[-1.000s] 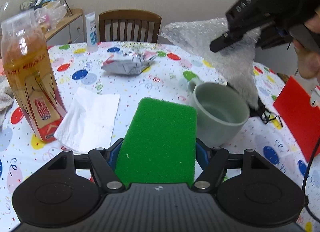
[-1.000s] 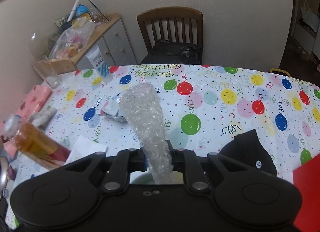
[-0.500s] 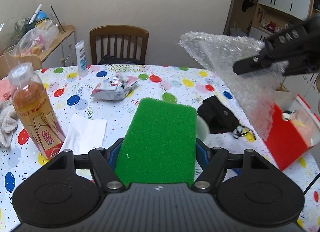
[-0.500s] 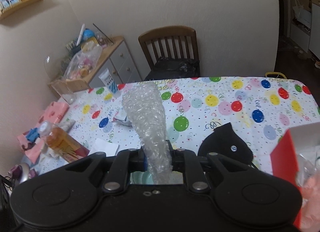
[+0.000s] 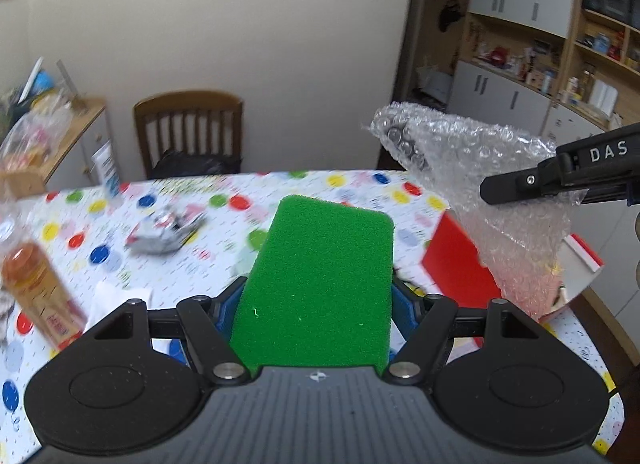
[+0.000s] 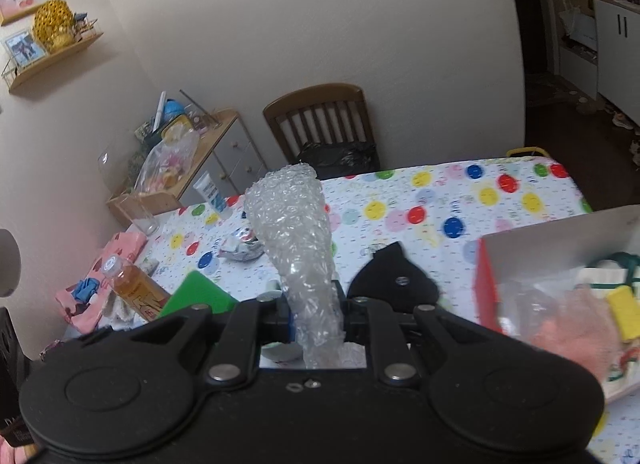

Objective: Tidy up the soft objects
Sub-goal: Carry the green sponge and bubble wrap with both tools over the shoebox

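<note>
Both grippers risen | left gripper (image 5: 318, 304) pinches sponge (image 5: 320, 284) | right gripper (image 6: 316, 314) pinches bubble wrap (image 6: 296, 240), seemingly above box (image 6: 552, 248)

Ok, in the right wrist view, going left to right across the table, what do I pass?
Pink cloth → orange drink bottle → green sponge → bubble wrap in the right gripper → black mask → red box.

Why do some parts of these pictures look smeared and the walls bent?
Left wrist view: the tablecloth and bottle are motion-smeared, while the held green sponge stays sharp. Right wrist view: the red box contents blur, the bubble wrap is crisp. Both fisheye lenses curve walls and table edges.
</note>
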Motion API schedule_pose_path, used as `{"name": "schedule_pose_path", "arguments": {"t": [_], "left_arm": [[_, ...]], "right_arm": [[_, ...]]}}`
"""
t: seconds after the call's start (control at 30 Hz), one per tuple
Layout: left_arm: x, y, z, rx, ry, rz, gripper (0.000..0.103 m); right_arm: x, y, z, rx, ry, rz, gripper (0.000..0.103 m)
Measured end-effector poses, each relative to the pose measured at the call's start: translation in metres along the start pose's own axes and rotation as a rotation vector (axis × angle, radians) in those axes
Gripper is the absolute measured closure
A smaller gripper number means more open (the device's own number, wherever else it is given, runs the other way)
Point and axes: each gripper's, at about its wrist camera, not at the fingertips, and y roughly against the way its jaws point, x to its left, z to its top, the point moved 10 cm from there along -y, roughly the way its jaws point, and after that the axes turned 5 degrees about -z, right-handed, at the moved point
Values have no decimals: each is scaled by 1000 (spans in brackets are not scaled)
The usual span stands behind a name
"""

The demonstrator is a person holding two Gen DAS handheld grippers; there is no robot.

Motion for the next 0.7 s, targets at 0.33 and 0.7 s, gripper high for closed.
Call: {"name": "schedule_pose_path", "arguments": {"t": [0.33,0.7], "left_arm": [[-87,-18,19,-8,-47,-82,31],[-172,-59,27,19,-127,-128,31]], "right_arm": [[-89,39,2,-38,-59,-67,89],[-183,61,4,-69,-113,-134,89]]}}
